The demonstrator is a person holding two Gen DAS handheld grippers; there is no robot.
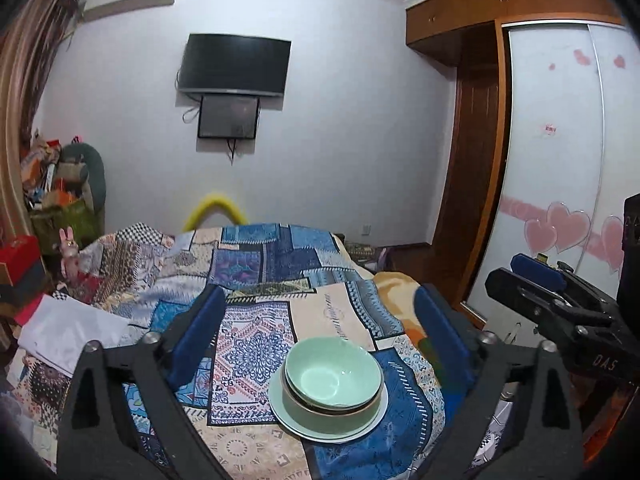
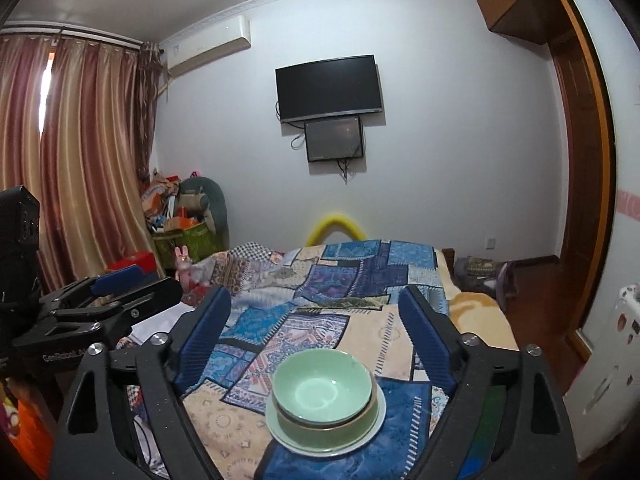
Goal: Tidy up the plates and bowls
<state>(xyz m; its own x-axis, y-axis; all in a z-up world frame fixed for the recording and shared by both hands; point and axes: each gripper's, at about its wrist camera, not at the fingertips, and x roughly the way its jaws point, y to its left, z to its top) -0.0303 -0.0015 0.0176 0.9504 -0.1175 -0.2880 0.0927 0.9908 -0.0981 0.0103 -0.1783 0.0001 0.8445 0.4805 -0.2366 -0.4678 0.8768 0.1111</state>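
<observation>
A bedroom with pale walls; a bed (image 1: 280,280) spread with a patchwork quilt in blue, cream and pink fills the foreground, and a dark television (image 1: 235,65) hangs on the far wall above a smaller black screen (image 1: 229,117). Taking the bed as landmark: on its near end sits a stack of dishes; a pale plate (image 1: 288,420) lies flat on the quilt, a green bowl with a dark rim (image 1: 316,418) stands on the plate, and a second, lighter green bowl (image 1: 334,370) nests inside the first, tilted slightly. Left of the bed hang striped curtains (image 2: 76,152) with a heap of boxes and bags (image 2: 180,212) at their foot; right of the bed stands a wooden wardrobe with white sliding doors (image 1: 560,152) bearing pink hearts; beyond the bed's far end a yellow curved tube (image 1: 216,208) pokes up. The left gripper (image 1: 316,332) hovers over the bed's near end, fingers spread wide, empty, the stack between and below them without contact; the right gripper (image 2: 316,332) hangs likewise beside it, fingers wide apart, holding nothing.
</observation>
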